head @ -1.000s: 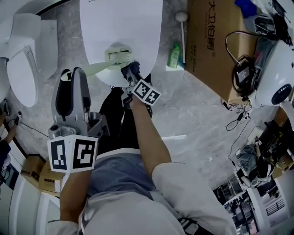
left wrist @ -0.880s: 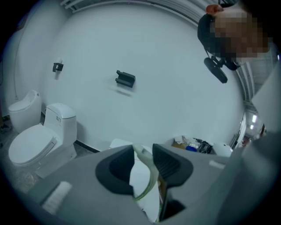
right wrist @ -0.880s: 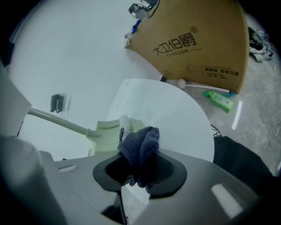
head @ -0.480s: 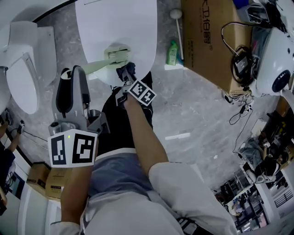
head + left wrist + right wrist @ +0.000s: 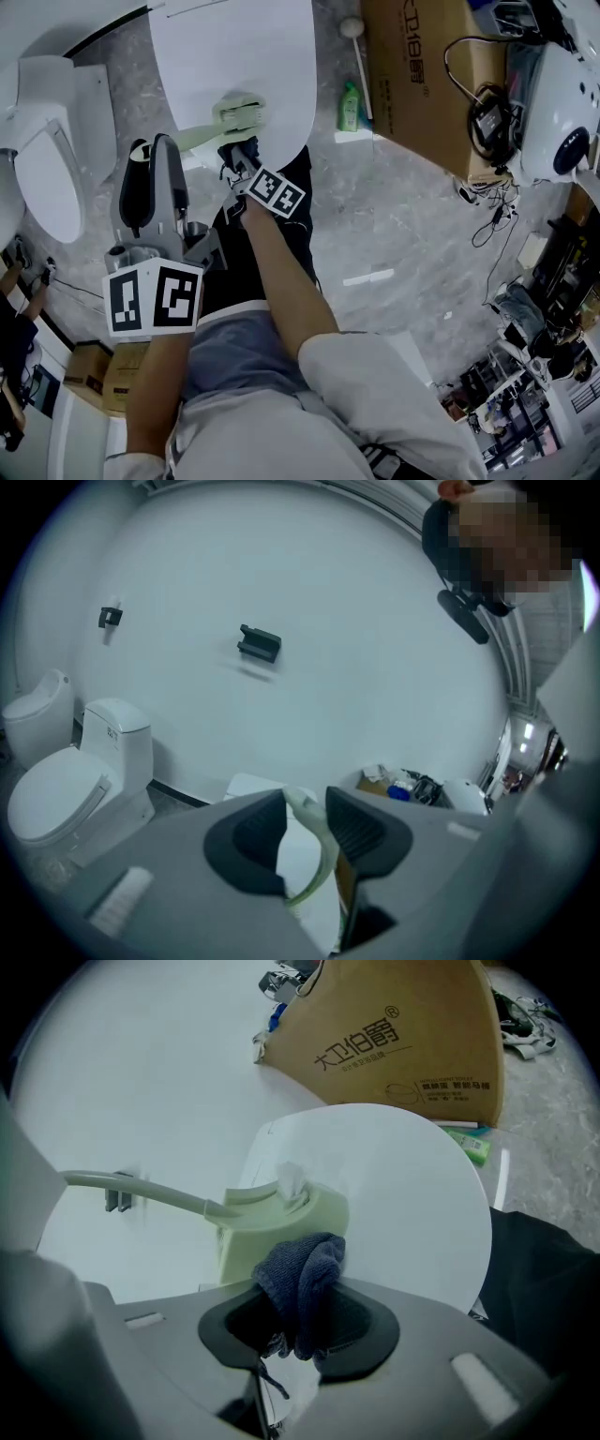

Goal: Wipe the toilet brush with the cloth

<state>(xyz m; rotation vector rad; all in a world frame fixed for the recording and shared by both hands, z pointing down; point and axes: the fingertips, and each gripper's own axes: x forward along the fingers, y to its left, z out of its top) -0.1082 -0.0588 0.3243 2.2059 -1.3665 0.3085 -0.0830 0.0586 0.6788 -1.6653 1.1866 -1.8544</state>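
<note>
Brush (image 5: 272,1224) at white surface's (image 5: 234,47) near edge; marble floor (image 5: 394,216).
Left claw (image 5: 305,832) grips brush handle; right claw (image 5: 300,1314) grips cloth (image 5: 305,1267) at its head.

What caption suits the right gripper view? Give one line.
Right gripper holding a dark blue cloth against the head of the pale green toilet brush.

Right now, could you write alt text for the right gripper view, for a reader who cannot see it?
The right gripper holds a dark blue cloth against the pale green head of a toilet brush, whose handle runs left. Behind are a white rounded surface and a cardboard box.
</note>
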